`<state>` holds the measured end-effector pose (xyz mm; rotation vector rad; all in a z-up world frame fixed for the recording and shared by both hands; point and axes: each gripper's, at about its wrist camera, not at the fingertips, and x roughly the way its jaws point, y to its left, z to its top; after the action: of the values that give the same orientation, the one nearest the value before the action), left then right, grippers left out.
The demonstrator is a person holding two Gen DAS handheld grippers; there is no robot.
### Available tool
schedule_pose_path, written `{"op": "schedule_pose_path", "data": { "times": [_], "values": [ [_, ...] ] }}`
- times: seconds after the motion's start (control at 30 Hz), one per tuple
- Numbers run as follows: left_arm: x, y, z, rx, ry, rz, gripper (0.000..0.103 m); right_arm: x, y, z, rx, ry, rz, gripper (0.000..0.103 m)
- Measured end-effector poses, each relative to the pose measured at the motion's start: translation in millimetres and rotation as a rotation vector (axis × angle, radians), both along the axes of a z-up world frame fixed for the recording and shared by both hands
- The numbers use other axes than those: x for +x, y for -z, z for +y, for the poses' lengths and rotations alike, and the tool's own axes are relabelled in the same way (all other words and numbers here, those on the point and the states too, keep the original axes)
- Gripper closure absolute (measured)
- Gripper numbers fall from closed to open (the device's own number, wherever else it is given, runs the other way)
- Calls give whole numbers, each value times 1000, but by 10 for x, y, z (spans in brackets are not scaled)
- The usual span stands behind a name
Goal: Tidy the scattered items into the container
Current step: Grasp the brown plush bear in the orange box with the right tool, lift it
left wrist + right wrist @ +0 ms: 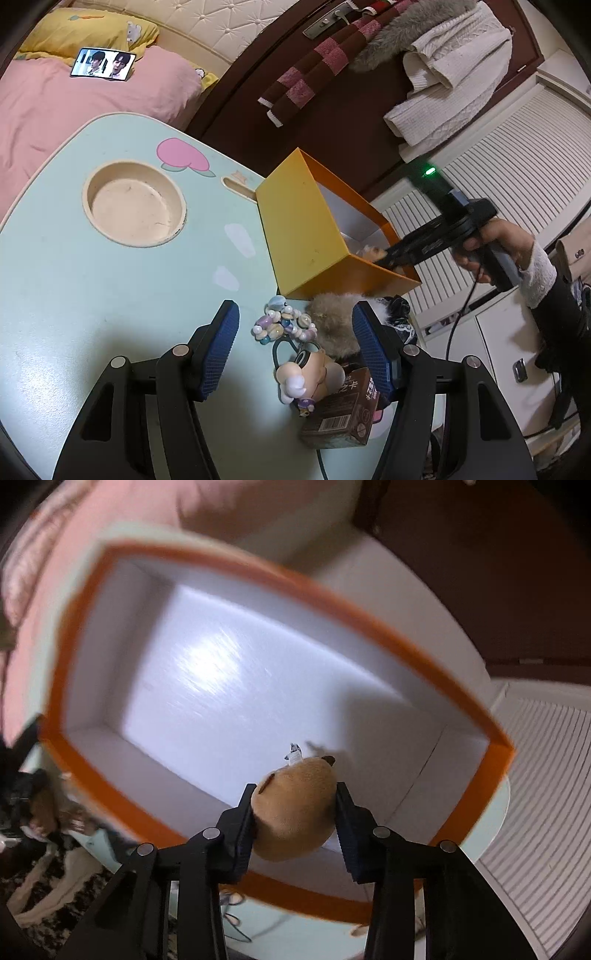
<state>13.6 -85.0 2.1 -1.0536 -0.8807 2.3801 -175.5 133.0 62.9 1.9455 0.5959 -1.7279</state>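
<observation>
A: Left wrist view: left tool (295,347) gapes wide, holding nothing, over the bead bracelet (282,325) on the surface (92,277); the orange box (306,229) stands just beyond.

B: Right wrist view: right tool (294,812) pinches the brown plush toy (295,812) above the box's near right corner. I'd lower it inside before letting go.

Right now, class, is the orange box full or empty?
Empty: the orange box shows a bare white floor; the plush toy hangs above it.
</observation>
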Motion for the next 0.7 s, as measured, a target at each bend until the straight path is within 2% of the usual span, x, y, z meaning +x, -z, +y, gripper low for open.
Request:
{"op": "schedule_pose_path", "data": {
  "times": [0.13, 0.2, 0.3, 0.47, 0.53, 0.6, 0.7],
  "values": [
    [-2, 0, 11, -8, 3, -1, 39, 229, -577, 60, -194, 21, 107, 65],
    [-4, -1, 8, -6, 2, 0, 39, 378, -742, 128, -288, 29, 112, 64],
    [-15, 0, 2, -1, -4, 0, 39, 737, -730, 133, -391, 36, 99, 64],
    [-13, -13, 17, -21, -7, 7, 39, 1222, -322, -114, -444, 54, 82, 63],
    [-12, -22, 28, -33, -5, 16, 39, 1331, -144, -122, -447, 54, 127, 61],
    [-16, -27, 31, -38, -2, 23, 39, 1387, -109, -62, -474, 90, 198, 41],
    [-36, -24, 15, -32, -3, 26, 39, 1378, -289, 196, -597, 162, 298, 38]
  ]
}}
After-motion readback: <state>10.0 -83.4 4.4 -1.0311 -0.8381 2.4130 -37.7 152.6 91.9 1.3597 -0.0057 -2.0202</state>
